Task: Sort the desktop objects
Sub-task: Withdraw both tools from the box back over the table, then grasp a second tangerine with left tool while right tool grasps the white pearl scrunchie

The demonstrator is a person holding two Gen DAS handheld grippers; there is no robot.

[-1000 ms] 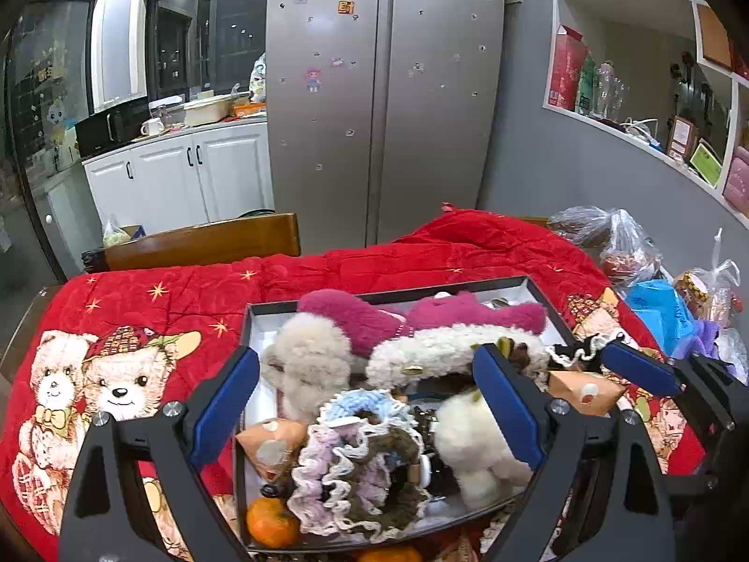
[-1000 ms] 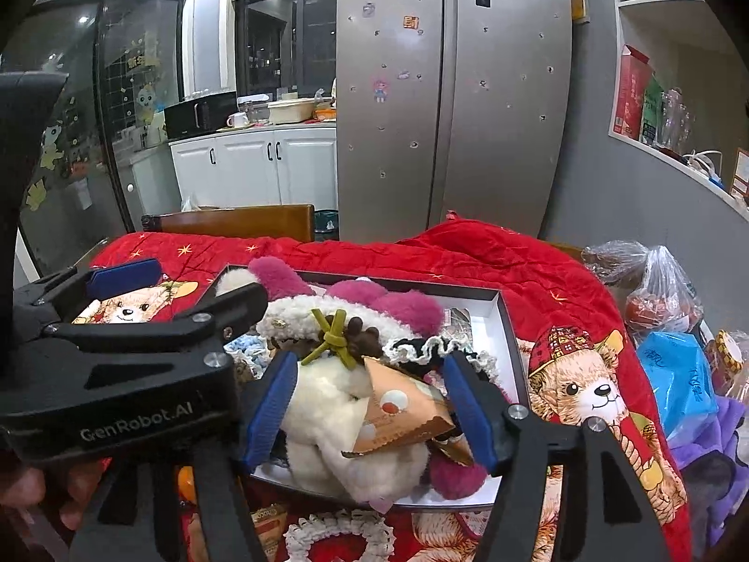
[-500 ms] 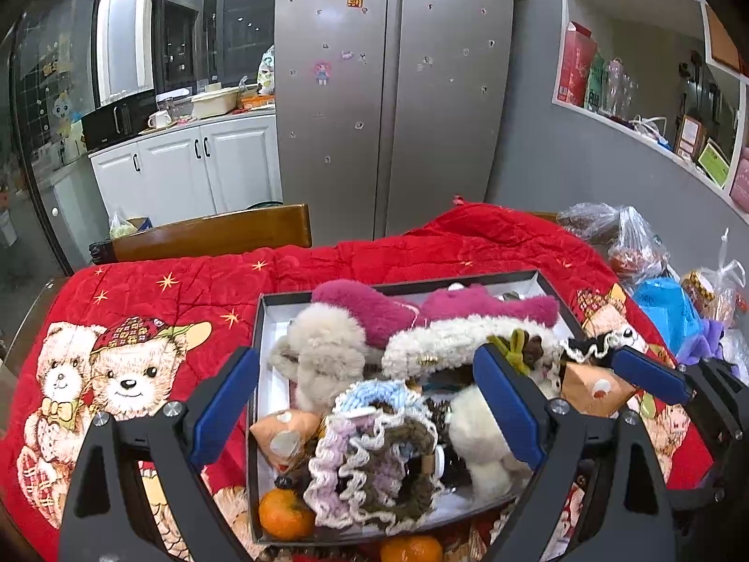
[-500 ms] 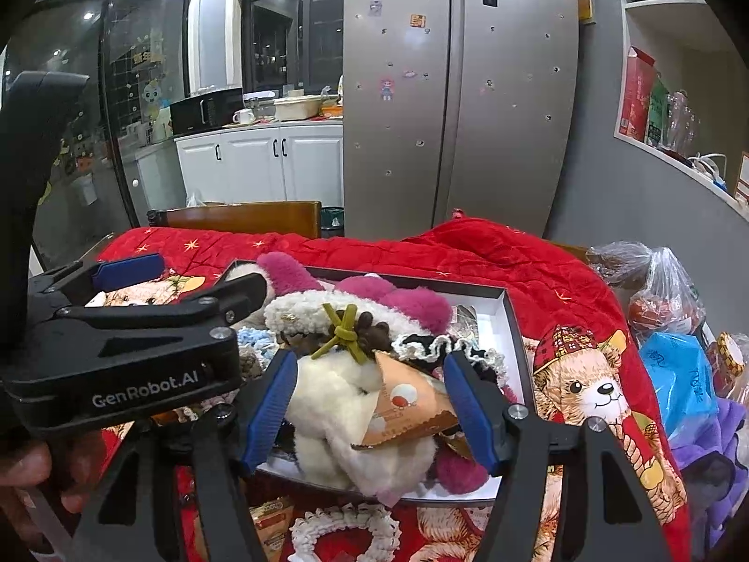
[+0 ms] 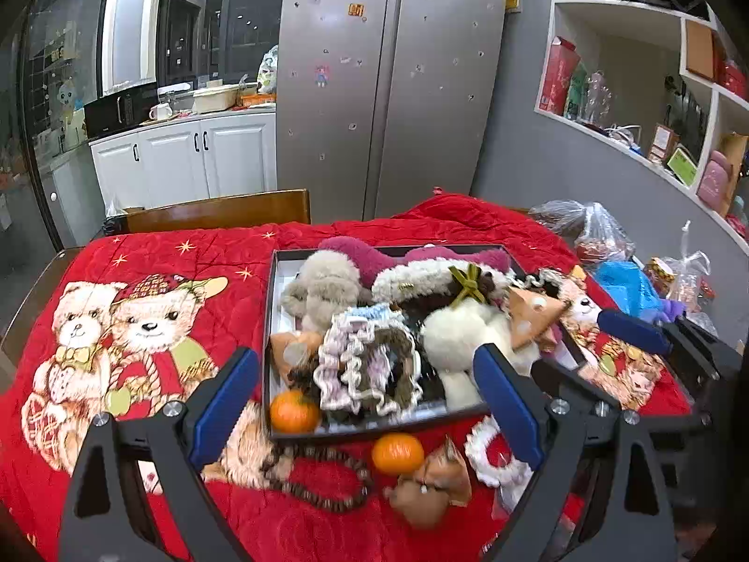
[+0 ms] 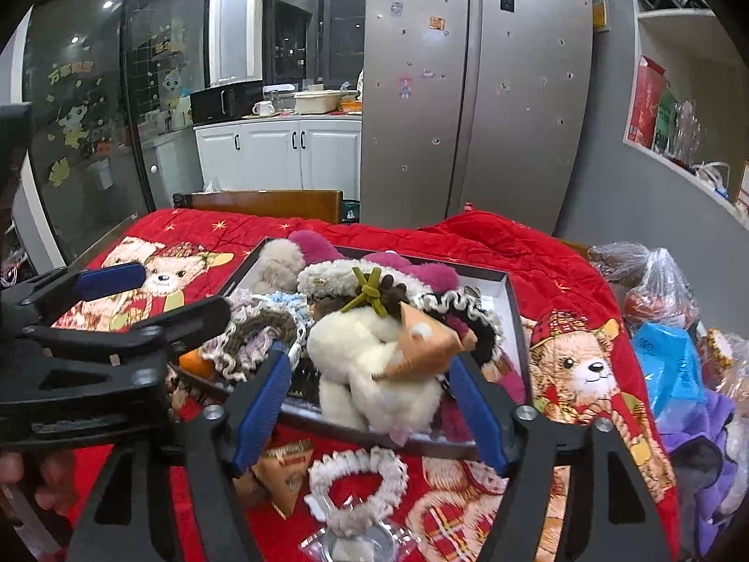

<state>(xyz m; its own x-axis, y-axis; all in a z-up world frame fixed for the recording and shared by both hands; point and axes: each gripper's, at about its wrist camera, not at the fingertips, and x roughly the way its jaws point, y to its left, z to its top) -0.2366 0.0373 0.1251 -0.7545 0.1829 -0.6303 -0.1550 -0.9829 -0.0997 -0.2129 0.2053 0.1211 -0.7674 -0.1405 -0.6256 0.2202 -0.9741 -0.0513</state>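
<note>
A dark-rimmed white tray (image 5: 276, 257) on the red quilt holds fluffy scrunchies, a frilly scrunchie (image 5: 360, 360), an orange (image 5: 294, 410) and a cone snack packet (image 5: 531, 314). In front of it lie a second orange (image 5: 398, 453), a brown bead string (image 5: 323, 482), a brown packet (image 5: 433, 484) and a white frilly scrunchie (image 6: 358, 477). My left gripper (image 5: 365, 398) is open and empty, above the tray's near edge. My right gripper (image 6: 370, 403) is open and empty, either side of a cream fluffy scrunchie (image 6: 370, 374), not clearly touching it.
A red teddy-bear quilt (image 5: 140, 318) covers the table. Plastic bags (image 5: 590, 234) and a blue bag (image 6: 669, 356) crowd the right side. A wooden chair back (image 5: 220, 210) stands behind the table, with a fridge (image 5: 388, 84) beyond. A triangular snack packet (image 6: 281, 473) lies under the right gripper.
Both grippers have drawn back and up from the tray, so the items lying in front of it have come into view. Both stay open.
</note>
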